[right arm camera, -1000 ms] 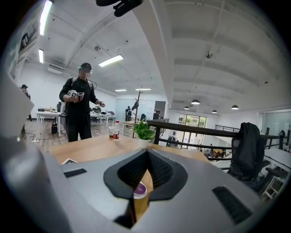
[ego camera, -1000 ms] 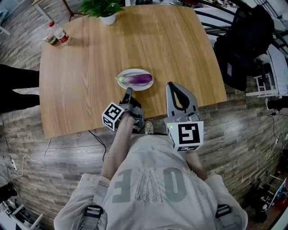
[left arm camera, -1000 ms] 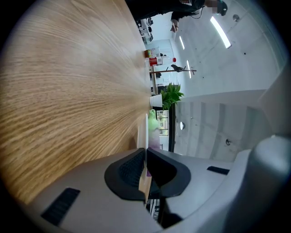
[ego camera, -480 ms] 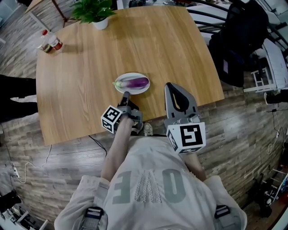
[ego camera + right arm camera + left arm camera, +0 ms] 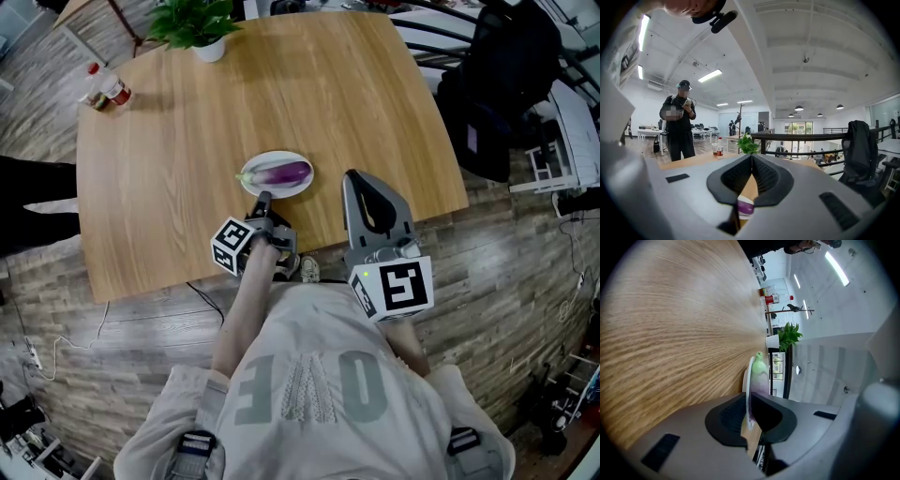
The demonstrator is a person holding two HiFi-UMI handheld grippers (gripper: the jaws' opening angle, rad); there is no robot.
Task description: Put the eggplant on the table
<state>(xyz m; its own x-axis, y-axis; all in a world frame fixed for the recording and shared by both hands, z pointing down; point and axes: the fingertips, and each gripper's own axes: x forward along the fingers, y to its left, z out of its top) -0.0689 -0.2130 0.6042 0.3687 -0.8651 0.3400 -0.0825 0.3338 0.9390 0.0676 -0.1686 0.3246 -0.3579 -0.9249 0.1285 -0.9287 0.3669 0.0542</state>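
Note:
A purple eggplant (image 5: 281,172) with a green stem lies on a small white plate (image 5: 253,185) near the front of the wooden table (image 5: 187,112). My left gripper (image 5: 264,198) is shut and empty. Its tips sit just short of the plate's near rim, and I cannot tell if they touch it. The left gripper view shows the plate (image 5: 750,373) edge-on and the eggplant (image 5: 760,376) straight beyond the closed jaws (image 5: 749,397). My right gripper (image 5: 354,178) is shut and empty, to the right of the plate over the table's front edge. The eggplant's end (image 5: 745,206) shows below its closed jaws (image 5: 751,157).
A potted plant (image 5: 195,23) stands at the table's far edge and two bottles (image 5: 103,91) at its far left corner. A chair with dark clothing (image 5: 502,75) is off to the right. A person (image 5: 679,124) stands beyond the table.
The head view has drifted slightly. Both grippers stay shut and hold their places by the plate; the eggplant has not moved.

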